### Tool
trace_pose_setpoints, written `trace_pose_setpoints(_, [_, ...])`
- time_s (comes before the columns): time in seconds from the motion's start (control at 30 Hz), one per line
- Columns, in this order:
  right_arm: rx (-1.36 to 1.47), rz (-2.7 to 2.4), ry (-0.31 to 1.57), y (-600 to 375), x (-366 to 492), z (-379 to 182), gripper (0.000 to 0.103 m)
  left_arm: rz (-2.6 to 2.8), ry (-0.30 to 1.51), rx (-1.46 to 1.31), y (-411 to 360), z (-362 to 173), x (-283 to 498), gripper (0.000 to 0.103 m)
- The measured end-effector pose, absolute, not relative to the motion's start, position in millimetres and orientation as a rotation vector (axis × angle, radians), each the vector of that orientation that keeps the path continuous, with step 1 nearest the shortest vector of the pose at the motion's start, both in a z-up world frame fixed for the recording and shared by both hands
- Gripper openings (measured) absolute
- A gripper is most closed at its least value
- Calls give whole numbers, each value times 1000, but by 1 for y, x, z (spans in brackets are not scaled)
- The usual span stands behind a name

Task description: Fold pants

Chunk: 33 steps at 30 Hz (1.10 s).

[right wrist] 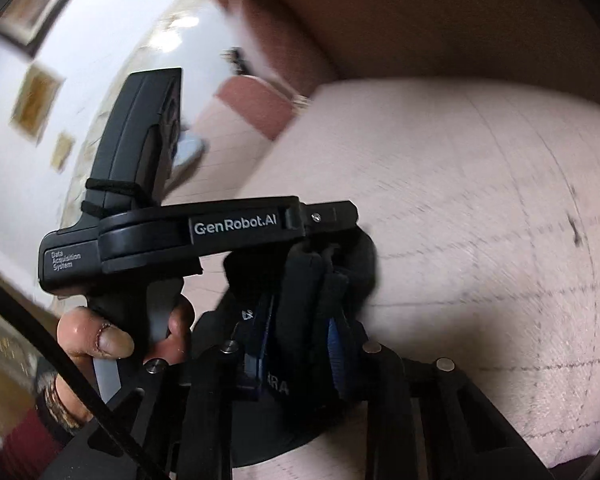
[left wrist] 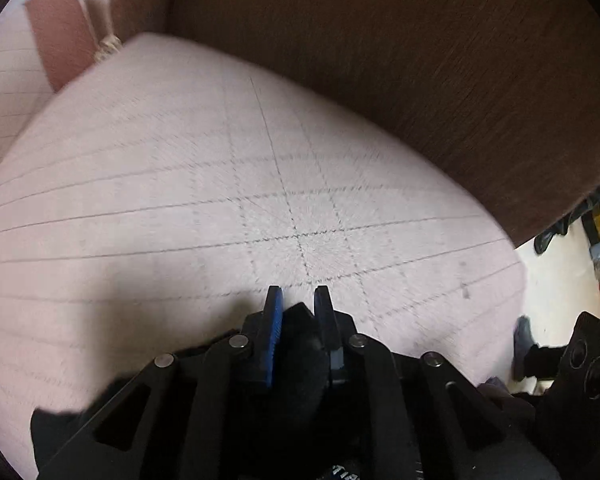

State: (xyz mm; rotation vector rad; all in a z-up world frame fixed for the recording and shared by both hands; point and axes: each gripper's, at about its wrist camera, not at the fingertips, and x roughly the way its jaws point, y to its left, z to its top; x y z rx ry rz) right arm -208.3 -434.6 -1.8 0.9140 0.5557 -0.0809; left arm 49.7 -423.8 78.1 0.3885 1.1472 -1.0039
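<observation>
1. Pants (left wrist: pixel 300 344), black, sit bunched between the two fingers of the left tool (left wrist: pixel 298 292), at 6 o'clock in the left wrist view; the fingers are clamped on the cloth.
2. More black cloth is gripped in the right tool (right wrist: pixel 300 320), low at the middle of the right wrist view.
3. Under both lies a pale pink checked bed cover (left wrist: pixel 180 168).
4. A brown headboard (left wrist: pixel 420 60) fills 12 to 3 o'clock.
5. In the right wrist view, a hand (right wrist: pixel 100 340) at 8 o'clock holds the left tool's handle.
</observation>
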Motion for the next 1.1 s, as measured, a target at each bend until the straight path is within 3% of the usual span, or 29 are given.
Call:
trace_pose_setpoints(0.13, [797,10,543,-395,-199,28,25,-999,1090,292,-373,115,46,14])
trace_pose_setpoints(0.23, [745,85,568,-362,-186,44,23,-991,1057,207,-319,138,41,6])
trace_pose_setpoints(0.4, [654,206,623,-301,-158,63,22,-925,1018,28,-221,151,44,5])
trace_pose_setpoints(0.7, [485,350,771,-192,-107,64,21,-762,1029,-240,-83,117,48,1])
trace_pose_setpoints(0.97, [230,377,884,-126,-95,29,23,-573,1098,-416,-22,55,66,1])
trace_pose_setpoints(1.1, [39,365,856,-100,-112,16,38,-519,1117,-486,-8,40,71,2])
